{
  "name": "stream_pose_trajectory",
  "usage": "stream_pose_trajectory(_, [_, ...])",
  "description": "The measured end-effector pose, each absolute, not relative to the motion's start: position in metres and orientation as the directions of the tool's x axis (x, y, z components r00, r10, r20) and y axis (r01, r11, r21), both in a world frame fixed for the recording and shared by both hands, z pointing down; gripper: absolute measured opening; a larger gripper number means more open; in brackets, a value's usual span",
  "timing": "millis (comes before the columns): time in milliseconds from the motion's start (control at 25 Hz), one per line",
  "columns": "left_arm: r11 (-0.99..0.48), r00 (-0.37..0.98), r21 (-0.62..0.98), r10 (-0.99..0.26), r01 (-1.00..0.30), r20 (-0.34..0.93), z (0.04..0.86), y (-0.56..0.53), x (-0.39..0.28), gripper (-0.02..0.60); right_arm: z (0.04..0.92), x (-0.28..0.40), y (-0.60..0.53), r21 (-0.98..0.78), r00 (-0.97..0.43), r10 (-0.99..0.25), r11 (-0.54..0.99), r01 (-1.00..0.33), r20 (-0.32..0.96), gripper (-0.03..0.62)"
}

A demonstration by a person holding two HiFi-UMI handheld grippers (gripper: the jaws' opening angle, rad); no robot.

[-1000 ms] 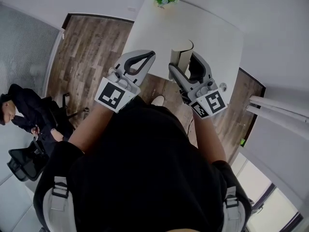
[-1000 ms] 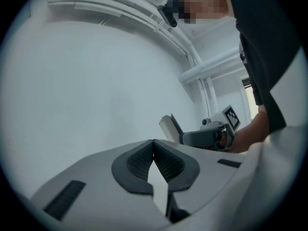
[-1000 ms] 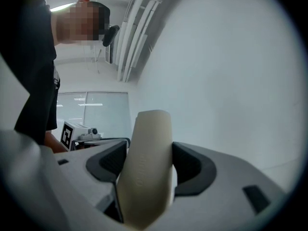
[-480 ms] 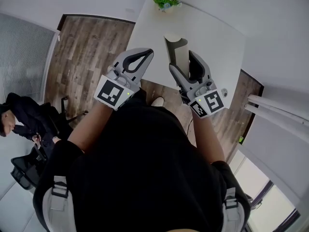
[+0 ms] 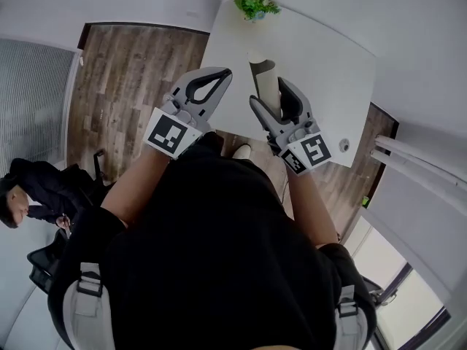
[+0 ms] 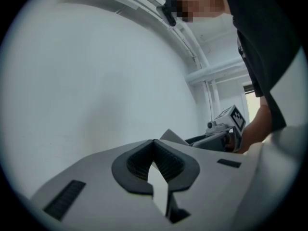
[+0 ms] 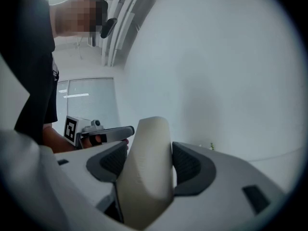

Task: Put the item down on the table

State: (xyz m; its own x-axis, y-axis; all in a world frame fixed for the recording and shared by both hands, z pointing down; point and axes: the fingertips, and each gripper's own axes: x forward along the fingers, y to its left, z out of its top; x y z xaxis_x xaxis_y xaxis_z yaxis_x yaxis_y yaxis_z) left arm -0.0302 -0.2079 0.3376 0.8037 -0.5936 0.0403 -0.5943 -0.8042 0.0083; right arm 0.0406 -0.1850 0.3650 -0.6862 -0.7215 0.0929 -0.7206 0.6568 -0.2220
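Cream tube-like item point(image 5: 263, 75) stands clamped between the fingers of the right gripper point(image 5: 268, 93) over the counter's point(image 5: 321, 57) near edge, so lowering is in hand, then unclamping; the left gripper point(image 5: 217, 75) has its fingers pressed together, empty.

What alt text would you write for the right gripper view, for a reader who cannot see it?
The right gripper has its two jaws clamped on a curved cream item that stands upright between them. Behind it, to the left, the left gripper points in from the side, against a plain white background.
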Motion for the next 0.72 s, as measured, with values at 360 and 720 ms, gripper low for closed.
stream_pose_trajectory(360, [-0.802, 0.802, 0.033, -0.593, -0.596, 0.065, 0.388, -0.242, -0.052, -0.006, 0.416, 0.01, -0.218, -0.272, -0.687, -0.703, 0.636, -0.722, 0.184, 0.296])
stream_pose_trajectory(720, [-0.8, 0.801, 0.053, -0.59, -0.597, 0.103, 0.439, -0.259, -0.066, -0.006, 0.482, -0.015, -0.235, -0.327, -0.69, -0.662, 0.609, -0.723, 0.293, 0.296])
